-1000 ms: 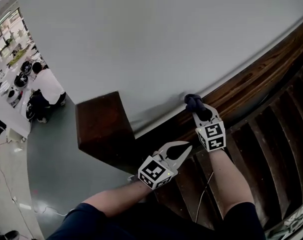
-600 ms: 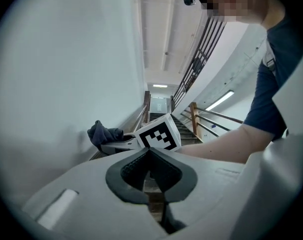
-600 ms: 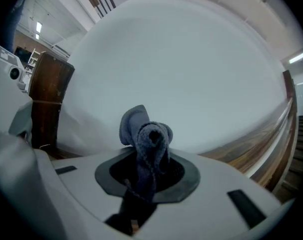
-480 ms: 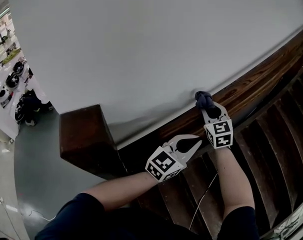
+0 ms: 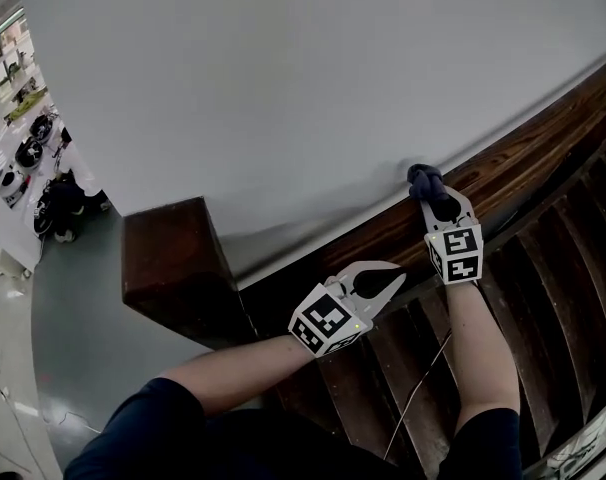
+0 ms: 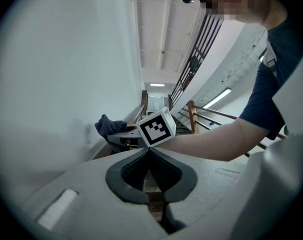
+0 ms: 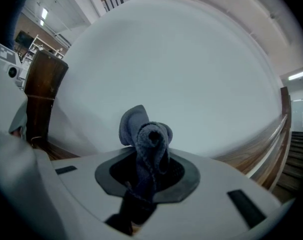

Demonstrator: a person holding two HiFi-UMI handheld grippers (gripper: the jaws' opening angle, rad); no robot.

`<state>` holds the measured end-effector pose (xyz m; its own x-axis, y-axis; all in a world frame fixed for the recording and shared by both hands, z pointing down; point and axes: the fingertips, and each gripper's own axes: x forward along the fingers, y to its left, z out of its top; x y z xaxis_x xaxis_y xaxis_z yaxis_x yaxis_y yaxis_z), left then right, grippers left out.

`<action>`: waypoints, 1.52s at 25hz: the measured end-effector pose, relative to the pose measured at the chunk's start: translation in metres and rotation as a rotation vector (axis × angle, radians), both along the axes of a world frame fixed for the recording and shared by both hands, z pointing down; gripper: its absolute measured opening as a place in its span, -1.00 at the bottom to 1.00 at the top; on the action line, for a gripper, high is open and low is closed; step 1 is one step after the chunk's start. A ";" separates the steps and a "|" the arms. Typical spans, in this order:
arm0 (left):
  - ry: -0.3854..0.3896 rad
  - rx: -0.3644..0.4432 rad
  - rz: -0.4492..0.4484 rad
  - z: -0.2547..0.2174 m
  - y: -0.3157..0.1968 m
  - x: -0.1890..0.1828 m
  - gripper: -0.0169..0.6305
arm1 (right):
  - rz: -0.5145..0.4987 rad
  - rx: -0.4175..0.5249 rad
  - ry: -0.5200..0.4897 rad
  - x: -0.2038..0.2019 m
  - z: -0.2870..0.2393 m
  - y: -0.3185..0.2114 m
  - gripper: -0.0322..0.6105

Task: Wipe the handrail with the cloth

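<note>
The right gripper point(image 5: 432, 196) clenched the cloth point(image 5: 421, 176), pressed on the handrail point(image 5: 513, 168); beside it, the left gripper point(image 5: 393, 276) was closed, empty.

We see the cloth point(image 7: 147, 134) as fuzzy, matt, dark fabric; the handrail point(image 5: 503, 168) as dark wood, its grain clear under a varnished sheen; the wall point(image 5: 283, 88) as smooth, matt paint; the shell of the right gripper point(image 5: 432, 194) as matt pale plastic.

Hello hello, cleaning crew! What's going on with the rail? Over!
Right tool shut on cloth, cloth on handrail by wall. Left tool shut, empty, off the rail. Nothing in the way.
</note>
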<state>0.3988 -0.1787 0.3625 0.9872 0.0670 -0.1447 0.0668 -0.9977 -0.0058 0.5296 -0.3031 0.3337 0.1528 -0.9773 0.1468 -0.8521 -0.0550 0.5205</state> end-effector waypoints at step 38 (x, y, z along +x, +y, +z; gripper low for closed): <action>0.032 -0.097 -0.109 0.029 0.086 -0.477 -0.94 | -0.400 0.067 -0.523 -0.559 0.071 0.177 -0.61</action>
<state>-0.0785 -0.0923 0.3919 0.9827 -0.0558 -0.1766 -0.0402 -0.9951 0.0905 -0.0298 -0.1257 0.4049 -0.2987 -0.9535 0.0405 -0.9531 0.3002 0.0390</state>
